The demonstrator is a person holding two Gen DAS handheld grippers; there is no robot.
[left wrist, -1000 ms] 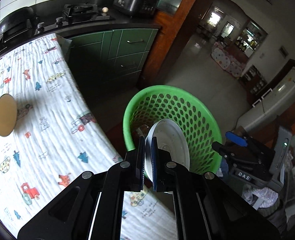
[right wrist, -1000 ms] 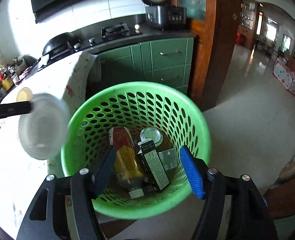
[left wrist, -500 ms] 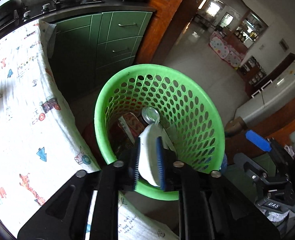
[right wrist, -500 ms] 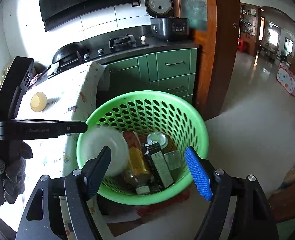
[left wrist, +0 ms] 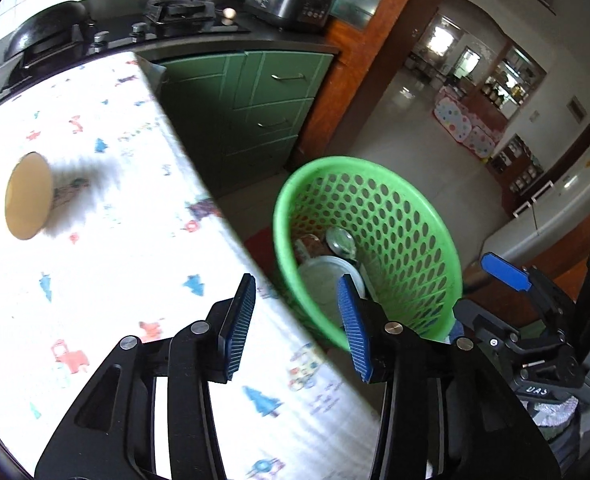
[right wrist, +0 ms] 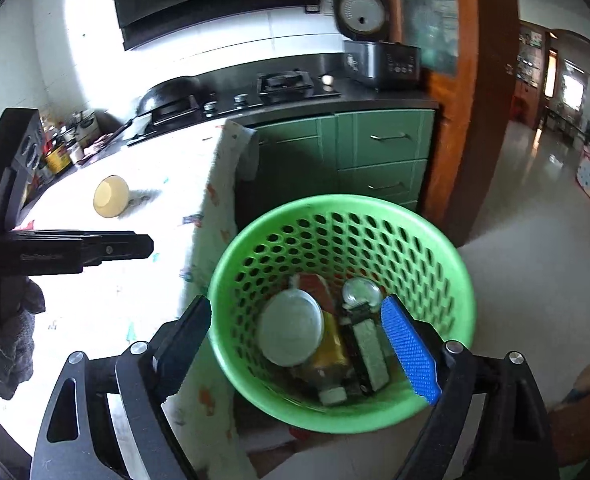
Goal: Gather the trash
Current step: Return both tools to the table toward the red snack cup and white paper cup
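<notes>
Now the white paper plate point(right wrist: 291, 330) lies inside the green basket point(right wrist: 461, 280), tilted against the wall on the table side, on top of the other trash: a yellow and red packet point(right wrist: 329, 346), a dark carton with a white label point(right wrist: 369, 350) and a round metal can top point(right wrist: 361, 292). In the left wrist view the same plate point(left wrist: 325, 280) shows low in the basket point(left wrist: 415, 216), beside the can top point(left wrist: 341, 240).

The left gripper point(left wrist: 297, 322) hangs over the table edge just beside the basket; its jaws have just been opening and stand apart, with nothing between them. The right gripper point(right wrist: 299, 344) hovers above the basket with its jaws spread wide, also just opening, empty; the basket rim shows between them.

The basket stands on the floor against the table point(left wrist: 107, 264), which wears a white cloth printed with small cars and trees. Farther back on that cloth a paper cup point(left wrist: 29, 196) lies on its side, mouth toward the cameras. A gloved hand point(right wrist: 5, 340) holds the left gripper's body point(right wrist: 63, 250).
</notes>
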